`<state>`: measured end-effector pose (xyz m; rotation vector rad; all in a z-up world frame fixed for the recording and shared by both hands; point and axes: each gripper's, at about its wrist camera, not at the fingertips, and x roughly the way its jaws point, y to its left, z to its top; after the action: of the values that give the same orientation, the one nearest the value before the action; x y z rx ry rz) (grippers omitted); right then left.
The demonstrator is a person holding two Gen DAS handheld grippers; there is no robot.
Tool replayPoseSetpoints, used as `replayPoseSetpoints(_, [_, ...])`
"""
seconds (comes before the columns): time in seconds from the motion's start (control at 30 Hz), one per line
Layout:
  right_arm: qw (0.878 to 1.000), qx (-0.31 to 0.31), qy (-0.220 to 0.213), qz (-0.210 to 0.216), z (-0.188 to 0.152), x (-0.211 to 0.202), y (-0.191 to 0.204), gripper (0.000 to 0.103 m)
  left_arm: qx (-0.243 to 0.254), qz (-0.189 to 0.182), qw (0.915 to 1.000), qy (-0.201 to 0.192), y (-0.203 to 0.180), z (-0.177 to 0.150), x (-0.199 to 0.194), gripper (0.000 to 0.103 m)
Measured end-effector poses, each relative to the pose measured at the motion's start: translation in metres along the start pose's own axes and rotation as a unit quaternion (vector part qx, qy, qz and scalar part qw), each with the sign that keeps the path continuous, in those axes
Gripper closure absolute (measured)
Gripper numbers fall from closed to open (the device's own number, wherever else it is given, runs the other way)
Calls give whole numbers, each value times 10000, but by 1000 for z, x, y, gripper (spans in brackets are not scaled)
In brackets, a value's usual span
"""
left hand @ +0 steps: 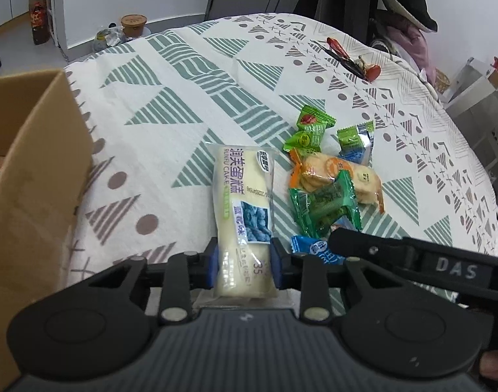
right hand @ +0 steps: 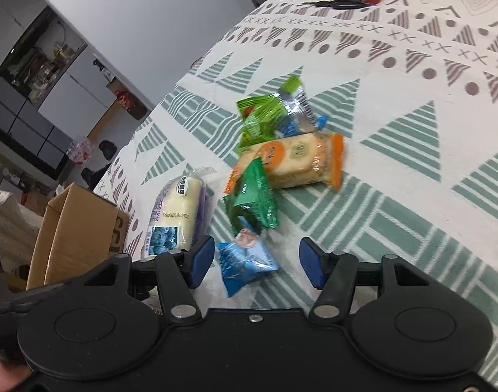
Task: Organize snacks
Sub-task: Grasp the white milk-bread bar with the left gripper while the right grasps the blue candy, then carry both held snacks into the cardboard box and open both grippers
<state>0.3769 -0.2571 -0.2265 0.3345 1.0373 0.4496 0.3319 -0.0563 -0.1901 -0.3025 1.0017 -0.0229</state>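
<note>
Patterned tabletop [left hand: 170,104]: left gripper [left hand: 244,261] pinched the soft, light cake pack [left hand: 242,209] near its end; right gripper [right hand: 255,263] stood open around the blue packet [right hand: 244,261].

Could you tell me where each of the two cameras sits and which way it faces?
Left wrist: sits on the left gripper, looking down at the cake packet its pads clamp; a fingertip shows bottom right.
Right wrist: sits on the right gripper, looking down at the blue packet between open jaws.
Shared: cake packet, cracker pack, cardboard box, patterned cloth.
</note>
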Motion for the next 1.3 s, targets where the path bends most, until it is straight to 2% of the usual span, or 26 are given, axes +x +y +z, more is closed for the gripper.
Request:
replayPoseSetpoints(0.07, [10000, -67, 40, -13, -1, 4, 3, 46, 5, 11, 10000, -29, 3, 1, -6, 73])
replayPoseSetpoints(0.13, [9999, -133, 73, 3, -1, 7, 7, 54, -13, 0, 10000, -77, 5, 1, -12, 73])
replayPoseSetpoints(0.2, [9997, -153, 183, 54, -1, 11, 9, 73, -13, 13, 9999, -139, 6, 2, -20, 73])
replayPoseSetpoints(0.3, [9995, -233, 212, 26, -4, 6, 15, 74, 20, -5, 9998, -208, 7, 3, -33, 74])
replayPoseSetpoints(0.4, [9995, -257, 82, 151, -6, -7, 21, 75, 25, 17, 9997, -255, 9, 3, -46, 74])
replayPoseSetpoints(0.8, [9989, -319, -331, 84, -14, -52, 55, 75, 17, -74, 9987, -513, 16, 2, -102, 74])
replayPoseSetpoints(1.3, [9958, -452, -782, 126, -25, -94, 117, 75, -89, -166, 9969, -770, 40, 2, -158, 74])
